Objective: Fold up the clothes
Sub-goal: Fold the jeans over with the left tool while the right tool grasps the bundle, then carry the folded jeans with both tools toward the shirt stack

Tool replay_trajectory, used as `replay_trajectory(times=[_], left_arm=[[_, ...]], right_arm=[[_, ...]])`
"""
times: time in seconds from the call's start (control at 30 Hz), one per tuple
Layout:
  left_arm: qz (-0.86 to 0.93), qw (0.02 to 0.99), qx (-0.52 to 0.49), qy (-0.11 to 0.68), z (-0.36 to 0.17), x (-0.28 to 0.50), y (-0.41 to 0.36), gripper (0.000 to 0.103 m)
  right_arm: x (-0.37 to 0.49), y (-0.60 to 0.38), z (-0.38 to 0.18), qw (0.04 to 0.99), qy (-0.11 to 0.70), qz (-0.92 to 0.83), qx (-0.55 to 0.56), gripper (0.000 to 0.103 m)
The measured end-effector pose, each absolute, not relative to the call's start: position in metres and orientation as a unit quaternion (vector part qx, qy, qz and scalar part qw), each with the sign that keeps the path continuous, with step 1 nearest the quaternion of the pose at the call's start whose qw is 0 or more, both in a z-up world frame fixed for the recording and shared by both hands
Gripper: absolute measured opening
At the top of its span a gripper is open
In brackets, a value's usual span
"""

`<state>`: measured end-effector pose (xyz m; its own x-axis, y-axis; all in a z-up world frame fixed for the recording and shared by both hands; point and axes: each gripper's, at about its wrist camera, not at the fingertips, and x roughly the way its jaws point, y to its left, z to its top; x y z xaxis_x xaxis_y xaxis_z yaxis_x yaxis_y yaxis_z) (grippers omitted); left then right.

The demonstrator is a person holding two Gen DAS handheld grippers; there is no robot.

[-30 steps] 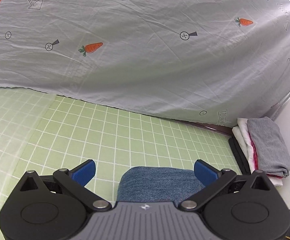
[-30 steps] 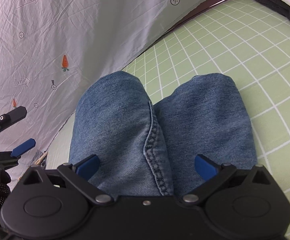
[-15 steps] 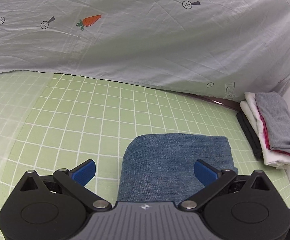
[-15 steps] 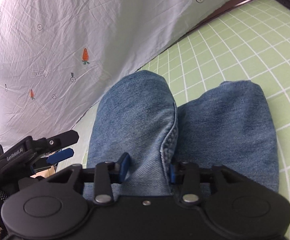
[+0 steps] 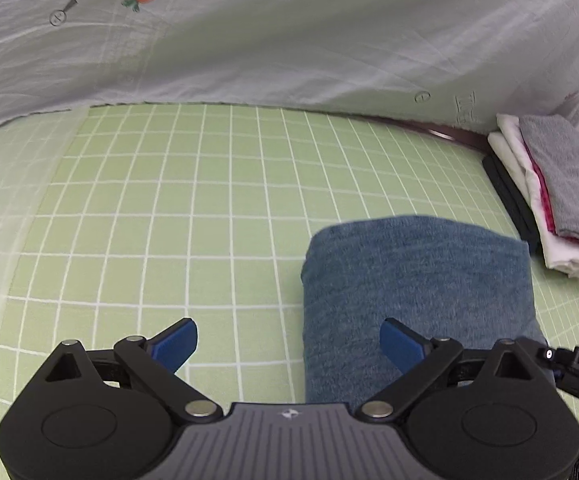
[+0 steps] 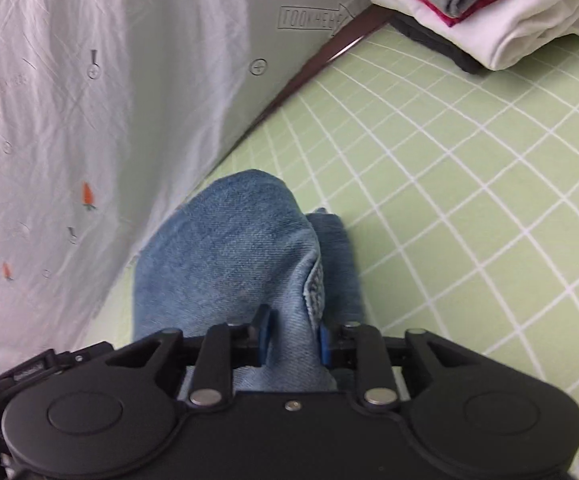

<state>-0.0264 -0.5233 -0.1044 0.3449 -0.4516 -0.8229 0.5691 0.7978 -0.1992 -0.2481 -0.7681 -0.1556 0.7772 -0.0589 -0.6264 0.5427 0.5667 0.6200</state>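
Right tool (image 6: 291,338) clamped on the near end of the folded jeans (image 6: 241,256), blue pads pinching a raised hump of denim along the stitched seam. Left tool (image 5: 287,340) spread wide and holding nothing, hovering just left of the jeans (image 5: 413,280), one pad over bare green grid cloth, the other over denim. Jeans already doubled into a compact bundle, lying on the checked surface (image 5: 193,216), near the stack of folded clothes (image 5: 557,196) that sits at the far right corner against the carrot-print sheet (image 5: 289,28).

Judging by this: folding looks finished, and the step in hand is carrying the bundle off to the stack. Next move likely calls for lifting without letting the layers slip apart, perhaps with support from the free left tool, then setting down squarely on or beside the stack (image 6: 485,12).
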Motion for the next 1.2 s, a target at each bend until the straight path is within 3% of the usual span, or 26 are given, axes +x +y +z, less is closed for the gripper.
replay_trajectory(times=[0.03,0.07,0.13,0.5,0.63,0.83,0.93,0.97,1.03,1.1,1.2], left_arm=[[-0.318,0.810,0.072,0.487,-0.110,-0.029,-0.527,0.096],[-0.318,0.809,0.075,0.488,-0.113,-0.030,-0.530,0.096],[-0.321,0.805,0.061,0.495,-0.118,-0.027,-0.532,0.096],[-0.360,0.750,0.002,0.555,-0.132,-0.015,-0.522,0.097],[-0.402,0.718,0.016,0.568,-0.145,-0.019,-0.526,0.103],[-0.466,0.667,-0.002,0.582,-0.163,-0.021,-0.541,0.102],[-0.467,0.670,-0.010,0.577,-0.163,-0.025,-0.551,0.100],[-0.461,0.677,-0.002,0.574,-0.161,-0.028,-0.553,0.097],[-0.455,0.686,0.009,0.568,-0.156,-0.032,-0.556,0.077],[-0.453,0.689,-0.002,0.566,-0.147,-0.033,-0.552,0.067],[-0.458,0.698,0.003,0.550,-0.133,-0.040,-0.548,0.061]], right_arm=[[-0.248,-0.769,-0.156,0.840,0.277,-0.180,0.430,0.045],[-0.248,-0.770,-0.157,0.840,0.277,-0.178,0.430,0.064],[-0.246,-0.771,-0.162,0.839,0.288,-0.171,0.429,0.073],[-0.237,-0.781,-0.187,0.824,0.299,-0.117,0.467,0.089],[-0.226,-0.778,-0.188,0.828,0.299,-0.093,0.465,0.103],[-0.209,-0.766,-0.188,0.836,0.299,-0.083,0.452,0.103],[-0.204,-0.755,-0.185,0.833,0.298,-0.102,0.455,0.087],[-0.204,-0.752,-0.184,0.830,0.296,-0.109,0.460,0.082],[-0.205,-0.744,-0.177,0.832,0.290,-0.123,0.457,0.074],[-0.208,-0.735,-0.169,0.834,0.280,-0.137,0.456,0.068],[-0.217,-0.723,-0.161,0.831,0.257,-0.149,0.470,0.060]])
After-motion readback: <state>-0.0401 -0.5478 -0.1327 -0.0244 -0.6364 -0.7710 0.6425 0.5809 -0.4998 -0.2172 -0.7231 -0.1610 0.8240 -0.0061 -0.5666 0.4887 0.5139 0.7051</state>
